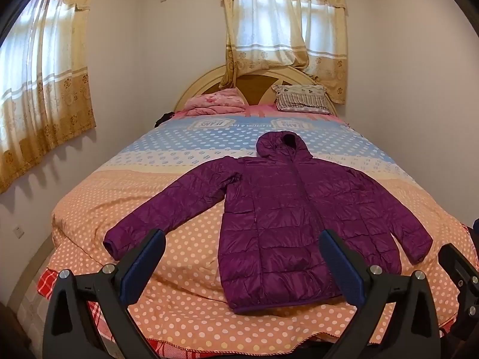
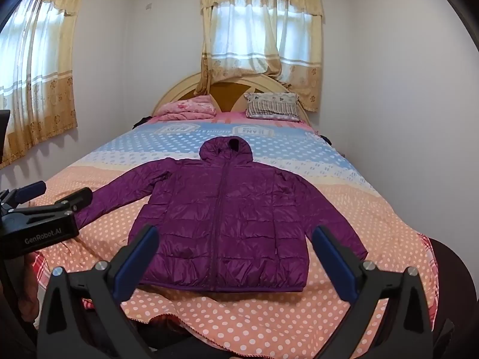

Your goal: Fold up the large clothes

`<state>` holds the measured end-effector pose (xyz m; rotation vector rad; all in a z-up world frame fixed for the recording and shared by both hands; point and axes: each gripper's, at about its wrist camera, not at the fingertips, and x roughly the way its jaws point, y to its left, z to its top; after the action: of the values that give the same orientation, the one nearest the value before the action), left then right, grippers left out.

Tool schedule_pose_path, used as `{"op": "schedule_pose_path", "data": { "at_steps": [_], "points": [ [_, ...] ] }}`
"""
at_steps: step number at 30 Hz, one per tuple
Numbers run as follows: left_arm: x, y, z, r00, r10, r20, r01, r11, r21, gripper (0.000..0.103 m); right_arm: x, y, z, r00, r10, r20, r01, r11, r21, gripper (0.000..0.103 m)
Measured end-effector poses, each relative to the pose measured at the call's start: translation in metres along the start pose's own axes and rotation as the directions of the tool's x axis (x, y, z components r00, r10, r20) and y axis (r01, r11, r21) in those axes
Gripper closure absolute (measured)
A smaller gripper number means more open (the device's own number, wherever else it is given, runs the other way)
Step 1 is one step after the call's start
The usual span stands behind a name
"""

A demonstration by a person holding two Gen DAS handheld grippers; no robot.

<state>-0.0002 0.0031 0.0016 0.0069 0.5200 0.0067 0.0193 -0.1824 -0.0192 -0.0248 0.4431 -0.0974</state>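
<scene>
A purple quilted hooded jacket (image 1: pixel 278 209) lies flat and zipped on the bed, front up, hood toward the headboard, both sleeves spread out; it also shows in the right wrist view (image 2: pixel 227 218). My left gripper (image 1: pixel 242 239) is open and empty, held above the foot of the bed near the jacket's hem and left sleeve cuff. My right gripper (image 2: pixel 235 236) is open and empty, above the jacket's hem. The left gripper also shows at the left edge of the right wrist view (image 2: pixel 54 191).
The bed (image 1: pixel 185 257) has a polka-dot cover, orange near me and blue farther back. A folded pink blanket (image 1: pixel 215 104) and a striped pillow (image 1: pixel 302 100) lie by the round headboard. Curtained windows stand behind and at left. White walls close both sides.
</scene>
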Motion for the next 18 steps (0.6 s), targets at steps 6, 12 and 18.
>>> {"op": "schedule_pose_path", "data": {
  "at_steps": [6,12,18],
  "points": [
    [0.0003,0.0050,0.0016,1.000,0.012,0.008,-0.012,1.000,-0.006,0.001,0.0055,0.0037,0.0004,1.000,0.002,-0.011,-0.002,1.000,-0.003,0.000],
    [0.0023,0.0018,-0.0018,1.000,0.020,0.008,-0.020,1.000,-0.006,0.001,0.0078,0.0045,-0.0028,1.000,0.009,-0.014,-0.009,1.000,-0.004,0.000],
    [0.0058,0.0026,-0.0031,1.000,0.023,-0.003,-0.023,1.000,-0.007,0.001,0.0093,0.0039,-0.0029,1.000,0.015,-0.019,-0.015,1.000,0.000,0.000]
  ]
}}
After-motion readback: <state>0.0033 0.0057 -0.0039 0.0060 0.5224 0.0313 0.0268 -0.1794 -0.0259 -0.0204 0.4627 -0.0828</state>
